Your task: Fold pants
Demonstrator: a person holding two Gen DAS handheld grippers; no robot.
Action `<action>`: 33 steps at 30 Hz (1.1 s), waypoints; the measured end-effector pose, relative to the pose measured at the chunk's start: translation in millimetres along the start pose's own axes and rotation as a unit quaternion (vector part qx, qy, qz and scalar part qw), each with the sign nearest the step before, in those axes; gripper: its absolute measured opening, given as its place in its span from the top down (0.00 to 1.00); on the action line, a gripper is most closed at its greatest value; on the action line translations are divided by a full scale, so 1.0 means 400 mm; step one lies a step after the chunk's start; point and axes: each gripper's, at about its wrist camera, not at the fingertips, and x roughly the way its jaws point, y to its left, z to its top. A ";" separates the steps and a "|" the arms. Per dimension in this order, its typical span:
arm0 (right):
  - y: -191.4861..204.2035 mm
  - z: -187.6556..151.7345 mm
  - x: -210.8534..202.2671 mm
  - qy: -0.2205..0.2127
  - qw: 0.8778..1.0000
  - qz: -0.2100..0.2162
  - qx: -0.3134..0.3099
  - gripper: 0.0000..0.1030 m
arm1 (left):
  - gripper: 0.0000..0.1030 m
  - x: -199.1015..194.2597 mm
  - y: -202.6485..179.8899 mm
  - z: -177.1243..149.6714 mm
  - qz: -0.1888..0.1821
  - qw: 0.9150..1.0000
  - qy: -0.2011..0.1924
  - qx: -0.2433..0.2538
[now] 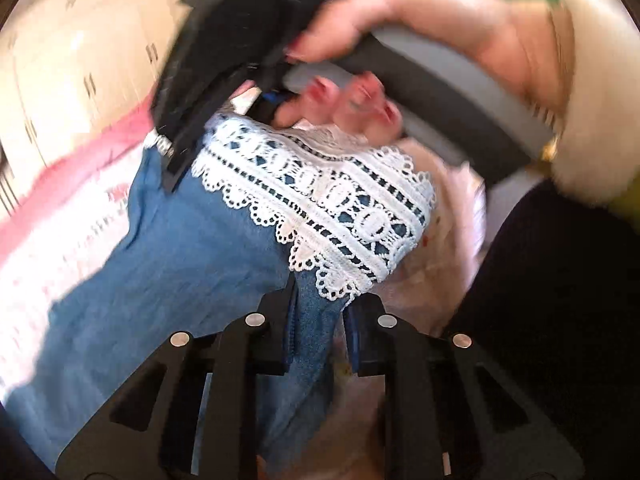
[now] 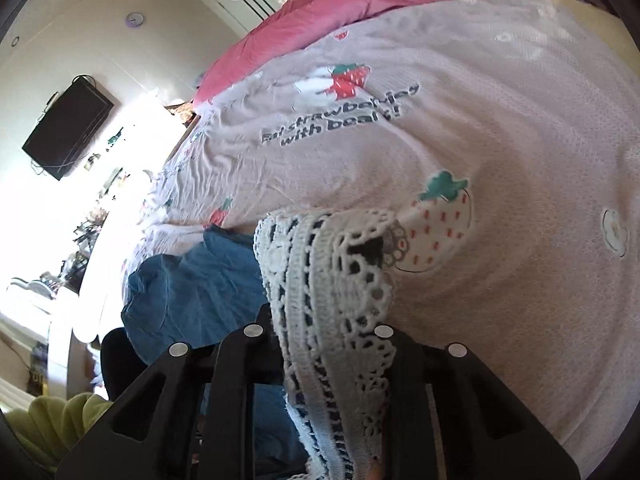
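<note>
The pants are blue denim with a wide white lace hem. They are lifted above the bed. My left gripper is shut on a denim edge just below the lace. My right gripper is shut on the lace hem, which drapes over and between its fingers; blue denim hangs to its left. In the left wrist view the right gripper, held by a hand, pinches the far corner of the hem.
A bed with a pale strawberry-print cover and a pink blanket lies beneath. A wall-mounted TV and a cluttered shelf are at the left. Cream wardrobe doors stand behind the bed.
</note>
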 end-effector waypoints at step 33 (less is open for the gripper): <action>0.428 0.055 0.359 0.104 0.992 -0.059 -0.032 0.23 | 0.78 -0.190 0.247 -0.224 -0.048 0.915 0.035 -0.400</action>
